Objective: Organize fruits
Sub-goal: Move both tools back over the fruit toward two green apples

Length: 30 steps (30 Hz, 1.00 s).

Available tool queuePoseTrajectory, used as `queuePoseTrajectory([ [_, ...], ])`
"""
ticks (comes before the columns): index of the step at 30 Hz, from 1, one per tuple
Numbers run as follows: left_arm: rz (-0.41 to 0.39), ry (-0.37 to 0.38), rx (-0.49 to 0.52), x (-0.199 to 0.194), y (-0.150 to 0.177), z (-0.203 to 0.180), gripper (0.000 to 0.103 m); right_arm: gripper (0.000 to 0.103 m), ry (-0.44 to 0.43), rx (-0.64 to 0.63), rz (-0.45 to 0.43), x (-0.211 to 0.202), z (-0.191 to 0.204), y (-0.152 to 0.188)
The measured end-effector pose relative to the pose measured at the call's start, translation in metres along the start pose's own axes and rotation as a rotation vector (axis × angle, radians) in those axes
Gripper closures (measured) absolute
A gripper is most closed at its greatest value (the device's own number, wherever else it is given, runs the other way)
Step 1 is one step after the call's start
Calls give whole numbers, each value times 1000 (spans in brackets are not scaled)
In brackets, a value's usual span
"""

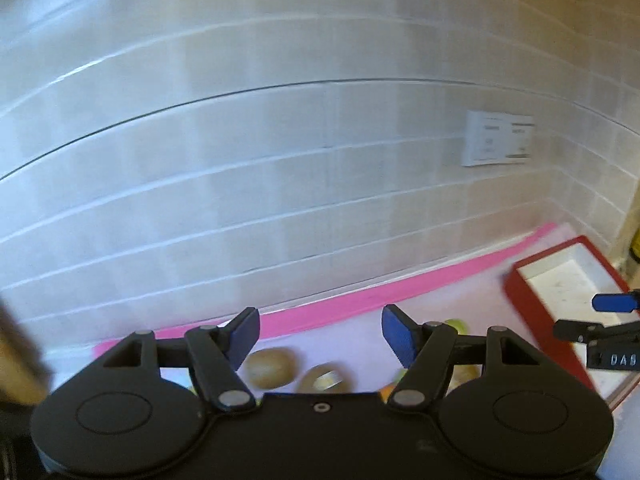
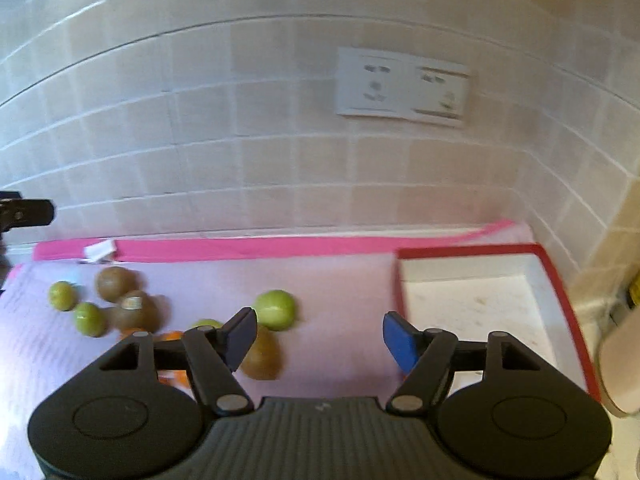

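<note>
Several fruits lie loose on a pale pink mat (image 2: pixel 340 280): small green fruits (image 2: pixel 63 295), a bigger green one (image 2: pixel 276 309), brown kiwis (image 2: pixel 114 283), one kiwi with a sticker (image 2: pixel 136 310), and orange pieces (image 2: pixel 172 336) half hidden behind my finger. My right gripper (image 2: pixel 320 338) hangs open above the mat with nothing between its blue pads, a kiwi (image 2: pixel 262 354) just under its left finger. My left gripper (image 1: pixel 320 336) is open too and empty, with two kiwis (image 1: pixel 270 368) below it. A red-rimmed white box (image 2: pixel 468 251) sits empty at the right.
A tiled wall with a double socket (image 2: pixel 402 88) rises right behind the mat. A beige rounded object (image 2: pixel 620 368) stands beside the box at the right edge. In the left wrist view the right gripper (image 1: pixel 596 316) hovers over the box (image 1: pixel 516 296).
</note>
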<state>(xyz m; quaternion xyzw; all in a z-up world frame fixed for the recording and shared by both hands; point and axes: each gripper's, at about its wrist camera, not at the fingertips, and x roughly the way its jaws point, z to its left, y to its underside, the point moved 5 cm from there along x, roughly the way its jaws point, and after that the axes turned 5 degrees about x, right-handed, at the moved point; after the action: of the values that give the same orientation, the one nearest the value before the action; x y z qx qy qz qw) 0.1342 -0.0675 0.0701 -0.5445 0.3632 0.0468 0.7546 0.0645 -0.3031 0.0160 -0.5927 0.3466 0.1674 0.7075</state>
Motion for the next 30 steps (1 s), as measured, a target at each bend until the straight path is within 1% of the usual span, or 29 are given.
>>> queuePoseTrajectory([
  [2, 8, -33, -20, -10, 13, 19, 23, 31, -15, -13, 5, 1, 16, -1],
  [5, 28, -62, -58, -16, 32, 46, 22, 31, -33, -27, 14, 4, 35, -2],
  [10, 81, -87, -139, -4, 60, 86, 22, 31, -27, -45, 32, 16, 50, -2],
  [13, 108, -87, -172, 16, 74, 98, 22, 31, -9, -41, 52, 29, 47, -2],
  [18, 175, -107, -235, 60, 101, 114, 22, 32, 30, -14, 86, 56, 31, 0],
  [24, 252, -144, -214, 119, 120, 115, 22, 32, 21, 58, 164, 101, 12, 7],
  [30, 295, -129, -226, 159, 126, 123, 23, 33, 53, 76, 198, 141, 2, 6],
])
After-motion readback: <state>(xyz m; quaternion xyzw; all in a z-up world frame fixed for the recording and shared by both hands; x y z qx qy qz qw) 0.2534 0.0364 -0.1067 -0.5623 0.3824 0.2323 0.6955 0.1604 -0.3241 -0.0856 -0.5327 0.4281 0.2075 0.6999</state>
